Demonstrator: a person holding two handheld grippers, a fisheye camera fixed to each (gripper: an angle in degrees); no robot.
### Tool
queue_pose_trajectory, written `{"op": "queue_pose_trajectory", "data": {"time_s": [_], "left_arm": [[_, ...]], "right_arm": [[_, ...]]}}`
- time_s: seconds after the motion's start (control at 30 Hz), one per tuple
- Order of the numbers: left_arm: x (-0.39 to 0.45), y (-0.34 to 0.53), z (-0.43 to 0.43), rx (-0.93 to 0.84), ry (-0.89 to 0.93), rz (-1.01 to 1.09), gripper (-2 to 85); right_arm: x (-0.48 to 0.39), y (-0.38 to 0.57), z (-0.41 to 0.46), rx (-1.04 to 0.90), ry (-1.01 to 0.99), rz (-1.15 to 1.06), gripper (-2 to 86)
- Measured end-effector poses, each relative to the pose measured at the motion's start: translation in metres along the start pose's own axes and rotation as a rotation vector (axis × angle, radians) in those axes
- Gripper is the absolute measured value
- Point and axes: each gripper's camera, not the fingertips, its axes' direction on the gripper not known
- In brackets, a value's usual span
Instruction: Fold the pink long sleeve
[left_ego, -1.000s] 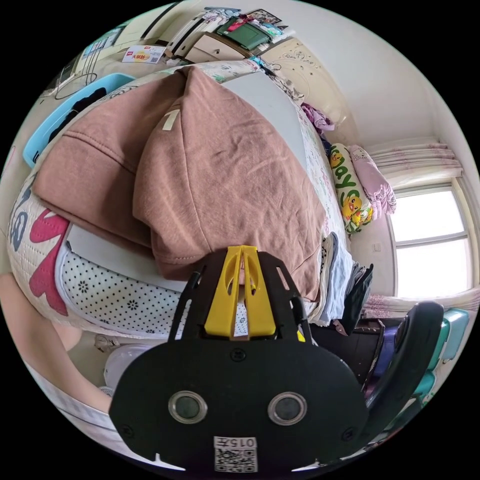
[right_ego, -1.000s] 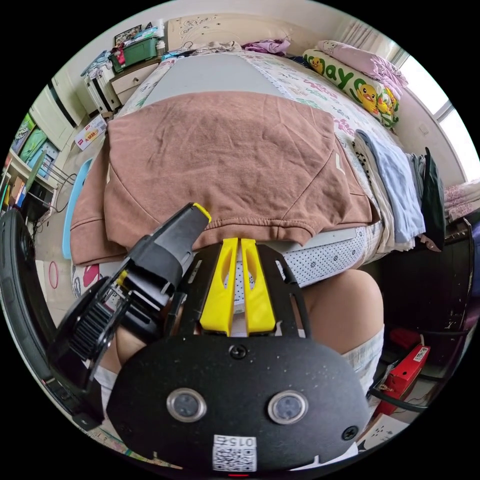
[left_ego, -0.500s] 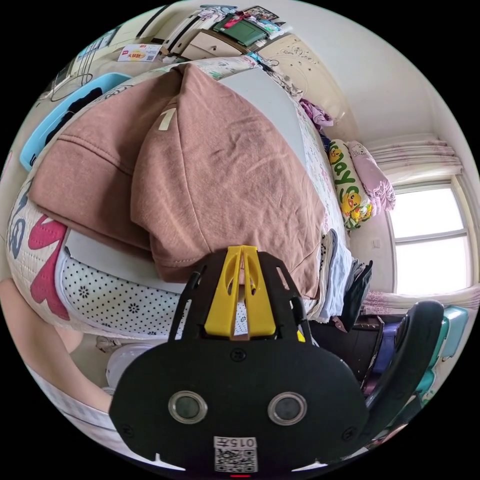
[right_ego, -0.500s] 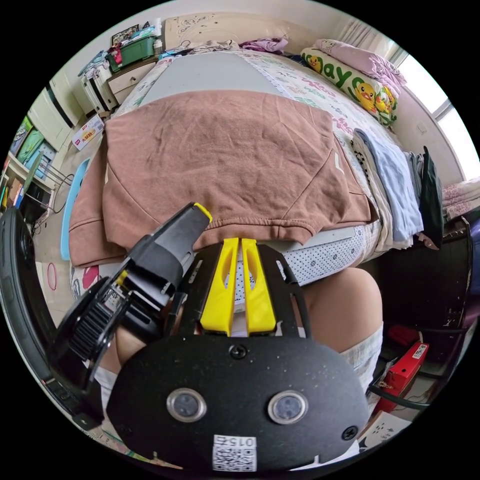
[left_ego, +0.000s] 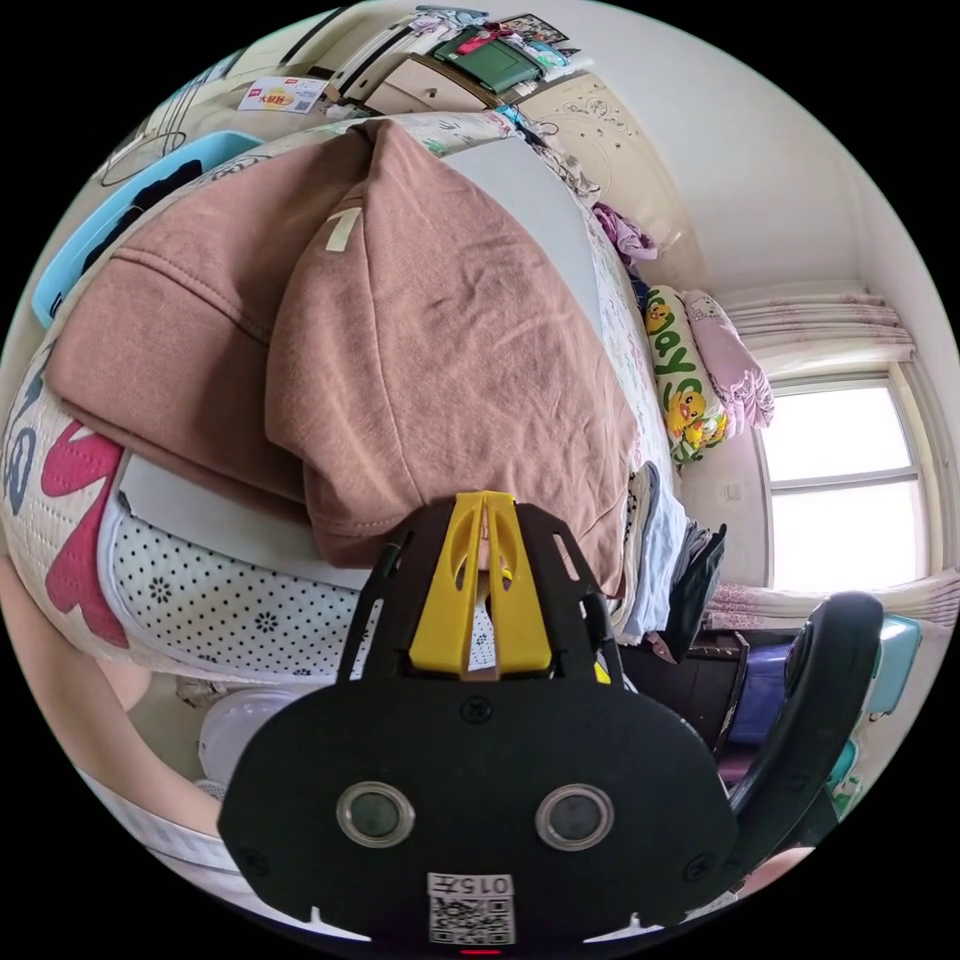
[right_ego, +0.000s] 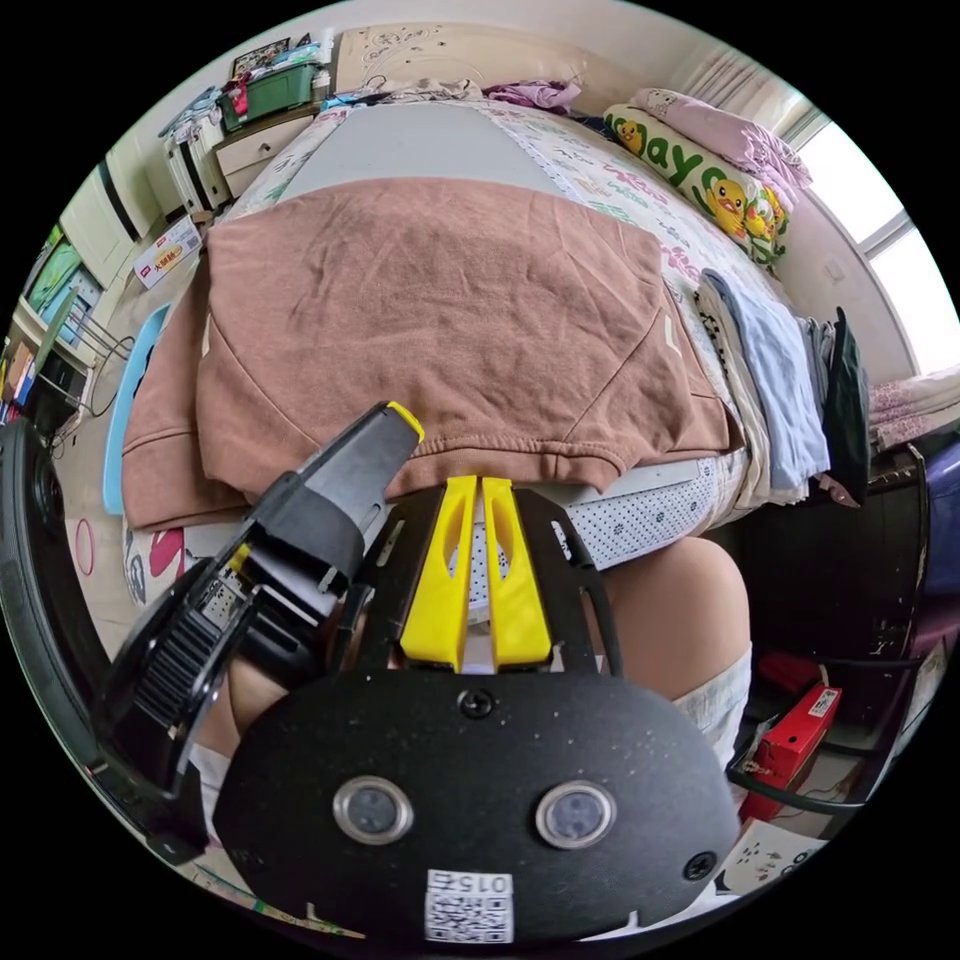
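The pink long sleeve (right_ego: 440, 300) is of thick matt cloth, soft, with fine creases and stitched hems. The bed (right_ego: 420, 140) cover under it is quilted printed cloth. The right tool (right_ego: 478, 490) has smooth yellow plastic jaws on a black matt plate, a little grainy. The left tool (right_ego: 400, 418) looks of dark matt plastic.

Daylight enters through the window (left_ego: 845, 480), which is overexposed to near white in the left gripper view. Room illumination is bright and even, with soft shadows. Both views are sharp at centre. Fisheye distortion bends the bed (right_ego: 420, 140) and walls strongly toward the black circular border.
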Motion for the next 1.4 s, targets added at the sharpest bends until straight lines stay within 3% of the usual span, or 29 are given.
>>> {"op": "queue_pose_trajectory", "data": {"time_s": [1.4], "left_arm": [[-0.042, -0.002, 0.059, -0.005, 0.08, -0.064, -0.5]], "right_arm": [[-0.01, -0.02, -0.011, -0.032, 0.068, -0.073, 0.2]]}}
